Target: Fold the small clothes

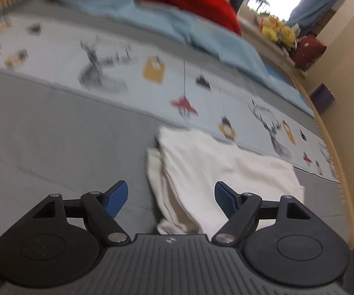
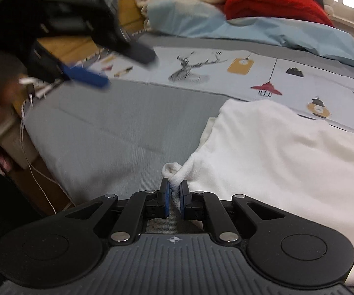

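The right tool (image 2: 174, 193) pinches only a thin corner of the cloth (image 2: 287, 162); the left tool (image 1: 172, 198) hangs released. A lift could slip the corner free.

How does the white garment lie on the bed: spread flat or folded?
Folded: the white garment shows stacked layers along its left edge in the left wrist view.

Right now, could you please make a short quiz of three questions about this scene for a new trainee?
1. True or false: the right gripper is shut on a corner of the white garment.
2. The left gripper is: A open, B shut on cloth, C hidden.
3. What colour is the bundle beyond the light blue pillow?

Key: 1 true; 2 A; 3 red.
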Demonstrator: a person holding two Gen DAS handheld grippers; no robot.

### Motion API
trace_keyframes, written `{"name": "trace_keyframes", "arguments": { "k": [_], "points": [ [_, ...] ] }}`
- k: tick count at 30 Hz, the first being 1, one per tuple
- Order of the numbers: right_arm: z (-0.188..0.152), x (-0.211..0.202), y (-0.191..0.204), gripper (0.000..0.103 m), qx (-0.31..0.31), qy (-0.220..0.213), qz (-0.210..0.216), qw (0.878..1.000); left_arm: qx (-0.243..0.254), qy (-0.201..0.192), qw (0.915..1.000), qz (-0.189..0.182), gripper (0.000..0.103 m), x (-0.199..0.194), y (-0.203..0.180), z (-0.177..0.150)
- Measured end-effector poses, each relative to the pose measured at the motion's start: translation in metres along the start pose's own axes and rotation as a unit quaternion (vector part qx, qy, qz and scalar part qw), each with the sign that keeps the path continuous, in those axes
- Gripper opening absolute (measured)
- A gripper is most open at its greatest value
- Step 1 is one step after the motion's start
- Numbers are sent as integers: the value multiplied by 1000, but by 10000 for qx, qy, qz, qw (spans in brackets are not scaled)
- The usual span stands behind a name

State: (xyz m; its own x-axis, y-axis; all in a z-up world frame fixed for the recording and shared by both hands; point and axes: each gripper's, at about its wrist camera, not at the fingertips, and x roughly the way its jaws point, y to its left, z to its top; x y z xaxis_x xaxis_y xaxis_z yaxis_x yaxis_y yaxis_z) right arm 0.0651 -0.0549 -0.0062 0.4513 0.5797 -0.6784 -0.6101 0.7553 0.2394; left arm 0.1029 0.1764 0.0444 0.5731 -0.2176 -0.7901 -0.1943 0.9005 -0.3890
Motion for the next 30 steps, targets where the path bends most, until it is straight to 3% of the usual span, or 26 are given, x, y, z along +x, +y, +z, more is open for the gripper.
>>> {"name": "trace_keyframes", "arguments": {
  "k": [4, 6, 9, 14, 19, 20, 22, 24, 27, 30],
  "points": [
    [3, -12, -7, 7, 68, -123, 75, 9999, -973, 415, 9926, -589, 87, 44, 11, -3],
    [3, -19, -10, 7, 75, -176, 110, 9998, -1320, 886, 9858, -539, 87, 70, 16, -5],
    [3, -30, -14, 7, 100, -260, 175, 9995, -1281, 1284, 9832, -214, 87, 96, 15, -1],
    [5, -42, -26, 7, 142, -333, 285, 9989, -1266, 1490, 9805, -201, 87, 120, 7, 4],
    [7, -52, -33, 7, 259, -422, 364, 9981, -951, 1653, 9816, -112, 85, 136, -10, 6],
    [7, -53, -34, 7, 245, -425, 369, 9981, -908, 1639, 9823, -86, 81, 138, -13, 5],
    [7, -57, -35, 7, 214, -429, 382, 9981, -858, 1629, 9829, -72, 62, 141, -17, 4],
    [7, -59, -36, 7, 188, -436, 400, 9981, -830, 1614, 9833, -146, 26, 141, -18, 3],
    [7, -60, -36, 7, 198, -431, 453, 9978, -657, 1377, 9881, -197, 18, 132, -22, 3],
    [8, -59, -31, 7, 167, -465, 710, 9963, -610, 1099, 9918, -240, 16, 118, -22, 2]
  ]
}}
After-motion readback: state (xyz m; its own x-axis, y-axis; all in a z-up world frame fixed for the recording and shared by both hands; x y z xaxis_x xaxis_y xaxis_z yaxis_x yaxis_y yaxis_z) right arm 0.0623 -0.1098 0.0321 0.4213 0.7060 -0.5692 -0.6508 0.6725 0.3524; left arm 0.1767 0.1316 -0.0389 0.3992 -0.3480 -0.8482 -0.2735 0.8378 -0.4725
